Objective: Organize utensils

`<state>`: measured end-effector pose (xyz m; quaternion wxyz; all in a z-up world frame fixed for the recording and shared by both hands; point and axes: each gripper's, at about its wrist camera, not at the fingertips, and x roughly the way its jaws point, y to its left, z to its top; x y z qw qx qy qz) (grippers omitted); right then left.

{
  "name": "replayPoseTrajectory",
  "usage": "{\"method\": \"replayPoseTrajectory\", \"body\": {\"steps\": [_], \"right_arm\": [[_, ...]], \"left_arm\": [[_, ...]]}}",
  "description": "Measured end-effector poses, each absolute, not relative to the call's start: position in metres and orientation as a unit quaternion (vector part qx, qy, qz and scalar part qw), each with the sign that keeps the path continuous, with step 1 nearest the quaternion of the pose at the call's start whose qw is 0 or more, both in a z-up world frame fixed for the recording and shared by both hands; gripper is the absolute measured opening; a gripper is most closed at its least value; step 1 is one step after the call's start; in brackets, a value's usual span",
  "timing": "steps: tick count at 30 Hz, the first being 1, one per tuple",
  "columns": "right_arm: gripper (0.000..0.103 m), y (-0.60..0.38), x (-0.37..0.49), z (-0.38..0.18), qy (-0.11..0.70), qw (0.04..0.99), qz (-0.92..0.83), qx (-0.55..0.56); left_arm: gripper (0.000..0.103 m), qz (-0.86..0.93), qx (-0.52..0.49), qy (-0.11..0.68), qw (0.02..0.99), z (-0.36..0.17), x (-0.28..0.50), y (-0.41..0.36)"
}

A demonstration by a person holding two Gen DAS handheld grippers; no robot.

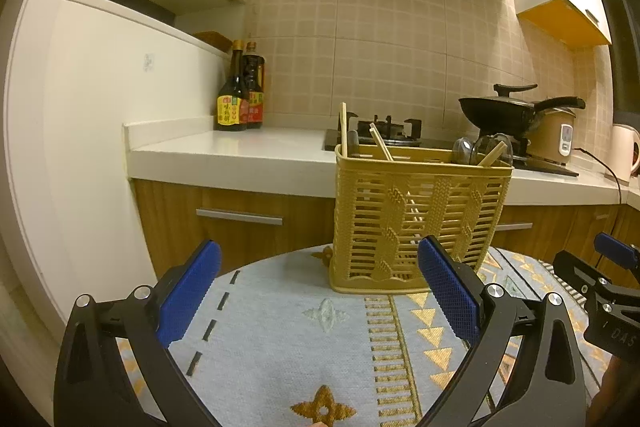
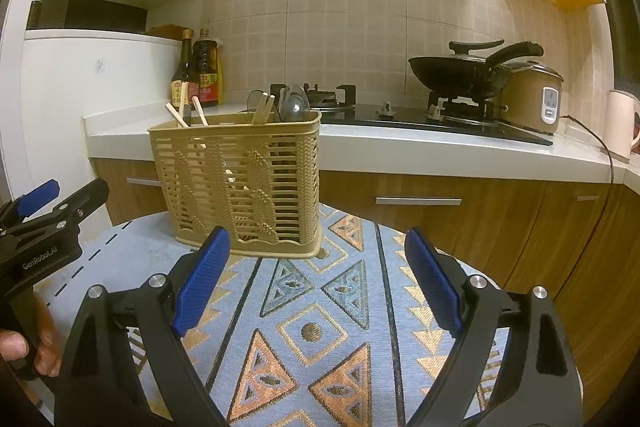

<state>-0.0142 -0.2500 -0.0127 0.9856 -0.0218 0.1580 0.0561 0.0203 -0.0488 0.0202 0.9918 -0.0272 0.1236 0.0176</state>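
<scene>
One round bench under a patterned blue cloth. One yellow slotted basket upright at the far edge, holding several wooden chopsticks and a few dark spoons; exact count unclear. Two claws level with the cloth, tipped slightly down toward basket. Left claw spread wide, nothing between pads, right pad just before basket's base. Right claw likewise spread, empty, short of basket.

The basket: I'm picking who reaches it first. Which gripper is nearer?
Left, slightly. The left gripper is open, its right finger overlapping the basket front. The right gripper is open, just short of it and offset to its right.
</scene>
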Motion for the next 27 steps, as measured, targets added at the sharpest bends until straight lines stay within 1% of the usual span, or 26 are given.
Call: {"method": "replayPoseTrajectory", "body": {"steps": [27], "right_arm": [[0.087,-0.2519,-0.0118,-0.0129,0.164,0.985,0.061,-0.016]], "left_arm": [[0.095,0.013,-0.017,0.124,0.992,0.0192,0.0225,-0.0531]]}}
